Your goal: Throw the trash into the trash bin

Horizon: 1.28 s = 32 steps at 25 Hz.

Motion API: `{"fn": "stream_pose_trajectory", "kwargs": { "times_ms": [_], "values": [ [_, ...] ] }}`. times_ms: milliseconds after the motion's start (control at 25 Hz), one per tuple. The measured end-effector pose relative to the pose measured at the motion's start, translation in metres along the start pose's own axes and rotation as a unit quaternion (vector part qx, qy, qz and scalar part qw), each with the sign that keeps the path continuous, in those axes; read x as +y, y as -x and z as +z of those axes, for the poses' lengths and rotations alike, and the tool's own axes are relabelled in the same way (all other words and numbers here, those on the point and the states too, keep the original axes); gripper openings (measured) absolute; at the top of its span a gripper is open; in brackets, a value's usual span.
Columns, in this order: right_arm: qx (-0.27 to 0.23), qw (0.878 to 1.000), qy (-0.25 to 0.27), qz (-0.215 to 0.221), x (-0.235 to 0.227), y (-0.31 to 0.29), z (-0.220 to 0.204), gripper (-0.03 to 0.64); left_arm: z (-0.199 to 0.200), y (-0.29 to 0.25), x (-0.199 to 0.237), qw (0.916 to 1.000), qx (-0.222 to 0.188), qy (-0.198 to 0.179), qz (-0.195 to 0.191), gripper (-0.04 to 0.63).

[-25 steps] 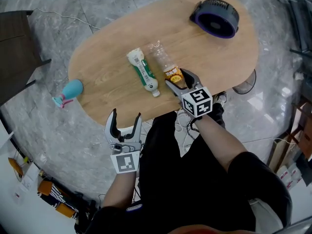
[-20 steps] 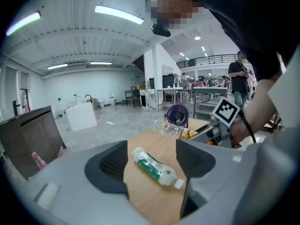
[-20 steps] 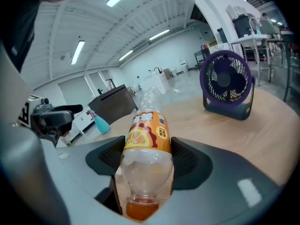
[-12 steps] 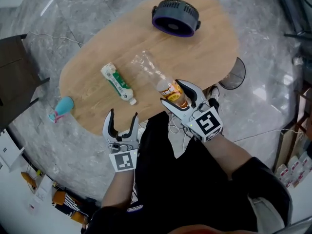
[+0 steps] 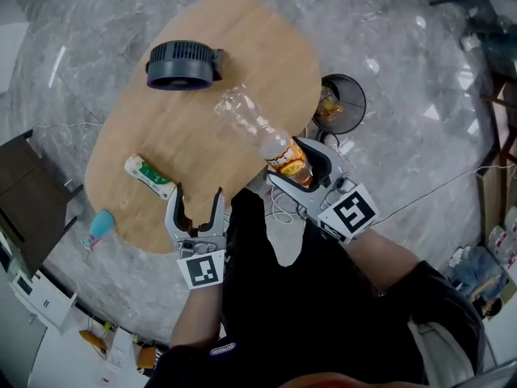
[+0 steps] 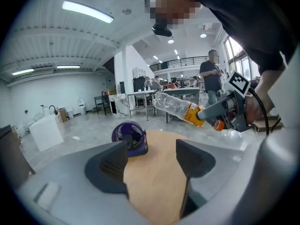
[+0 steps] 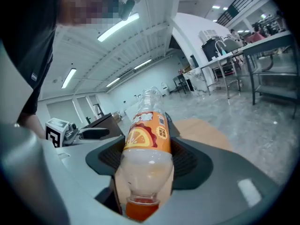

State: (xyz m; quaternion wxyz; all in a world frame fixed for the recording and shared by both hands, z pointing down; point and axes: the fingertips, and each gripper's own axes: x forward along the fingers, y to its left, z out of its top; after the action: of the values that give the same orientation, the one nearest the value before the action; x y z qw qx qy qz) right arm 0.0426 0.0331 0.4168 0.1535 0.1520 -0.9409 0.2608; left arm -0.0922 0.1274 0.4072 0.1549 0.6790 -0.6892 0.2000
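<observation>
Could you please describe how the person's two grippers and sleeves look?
The left gripper and the right gripper are light grey, each with two dark grey jaws lined with ribbed pads. Each carries a white cube with black square markers. The person wears black sleeves.

Clear orange-labelled bottle (image 5: pixel 262 136), aloft, tilted

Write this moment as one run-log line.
right hand-held gripper: shut on bottle | left hand-held gripper: open, empty | trash bin: on floor beside table
</observation>
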Motion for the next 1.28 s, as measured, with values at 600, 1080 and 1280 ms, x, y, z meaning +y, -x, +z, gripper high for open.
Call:
{"fn": "stream_pose_trajectory", "kwargs": {
  "times_ms": [600,1080,1280],
  "values": [
    [0.023,0.982,-0.079,-0.173,-0.175,0.123,-0.069,0.334,0.027,-0.081,-0.119,0.9944,0.02,-0.048,-0.092,0.33],
    [0.134,0.949,-0.154,-0.242,-0.272,0.139,-0.196,0.334,0.009,-0.107,-0.123,0.9941,0.051,-0.052,-0.081,0.33],
    [0.181,0.935,-0.176,-0.249,-0.295,0.121,-0.246,0.334,-0.005,-0.108,-0.121,0.9938,0.066,-0.048,-0.075,0.33]
  ]
}}
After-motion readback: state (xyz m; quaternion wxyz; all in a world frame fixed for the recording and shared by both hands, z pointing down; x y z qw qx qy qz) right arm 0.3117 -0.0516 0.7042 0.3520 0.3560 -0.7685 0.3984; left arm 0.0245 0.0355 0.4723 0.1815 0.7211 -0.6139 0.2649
